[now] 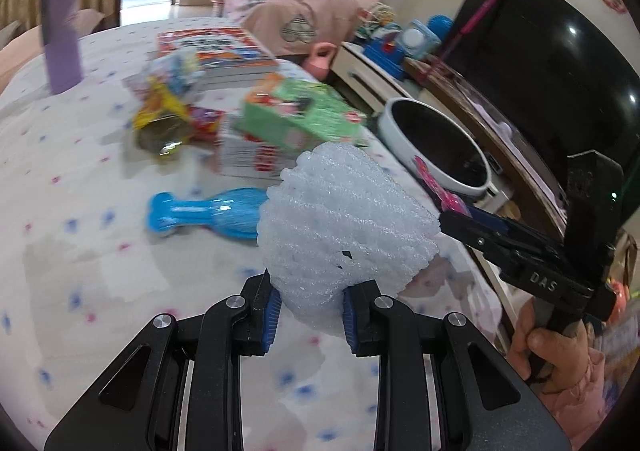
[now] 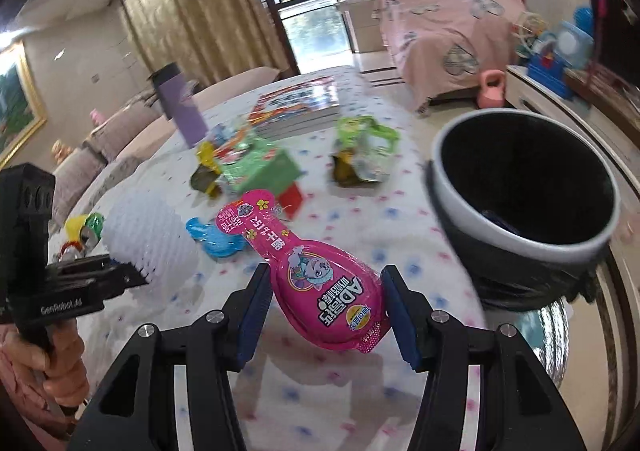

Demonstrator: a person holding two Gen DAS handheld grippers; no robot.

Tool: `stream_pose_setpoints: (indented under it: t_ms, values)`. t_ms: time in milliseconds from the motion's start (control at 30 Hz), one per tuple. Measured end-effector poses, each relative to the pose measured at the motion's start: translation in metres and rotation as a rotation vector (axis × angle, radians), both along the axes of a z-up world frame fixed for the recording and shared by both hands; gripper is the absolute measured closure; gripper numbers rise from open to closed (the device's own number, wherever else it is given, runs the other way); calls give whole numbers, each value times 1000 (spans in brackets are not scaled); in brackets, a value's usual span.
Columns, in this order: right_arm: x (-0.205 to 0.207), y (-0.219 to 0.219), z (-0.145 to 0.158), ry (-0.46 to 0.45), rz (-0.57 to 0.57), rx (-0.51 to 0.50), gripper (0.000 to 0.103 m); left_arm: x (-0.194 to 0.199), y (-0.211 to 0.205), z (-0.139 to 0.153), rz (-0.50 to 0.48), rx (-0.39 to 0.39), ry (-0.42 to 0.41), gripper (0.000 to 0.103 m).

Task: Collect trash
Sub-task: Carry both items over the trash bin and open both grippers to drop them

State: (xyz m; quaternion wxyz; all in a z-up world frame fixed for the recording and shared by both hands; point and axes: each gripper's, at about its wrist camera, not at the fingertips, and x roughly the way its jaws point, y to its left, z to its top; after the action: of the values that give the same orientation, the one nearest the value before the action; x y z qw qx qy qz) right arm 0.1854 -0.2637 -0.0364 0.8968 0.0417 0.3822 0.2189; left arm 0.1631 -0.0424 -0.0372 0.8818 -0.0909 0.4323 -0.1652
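My left gripper is shut on a white foam fruit net and holds it above the table; the net also shows in the right wrist view. My right gripper is shut on a pink snack wrapper, lifted over the table. The right gripper also shows in the left wrist view, with the pink wrapper at its tip, near the bin. The white-rimmed trash bin with a black liner stands at the table's right edge; it also shows in the left wrist view.
On the dotted tablecloth lie a blue wrapper, a green box, yellow wrappers, a green wrapper, stacked books and a purple bottle. A TV stands right.
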Motion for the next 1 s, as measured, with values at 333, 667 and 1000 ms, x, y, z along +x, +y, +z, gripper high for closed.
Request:
stream_pose_setpoints:
  t_ms: [333,667,1000]
  values:
    - [-1,-53,5,-8,-116,39,47,15,-55,13,-109,22,-19,79]
    - [12,-92,17,-25,-192,56,47,38,-99,19,-167,42,-22,79]
    - [45,-122,20,-15,-251,52,47,78,-139,22,-201,77,-31,78]
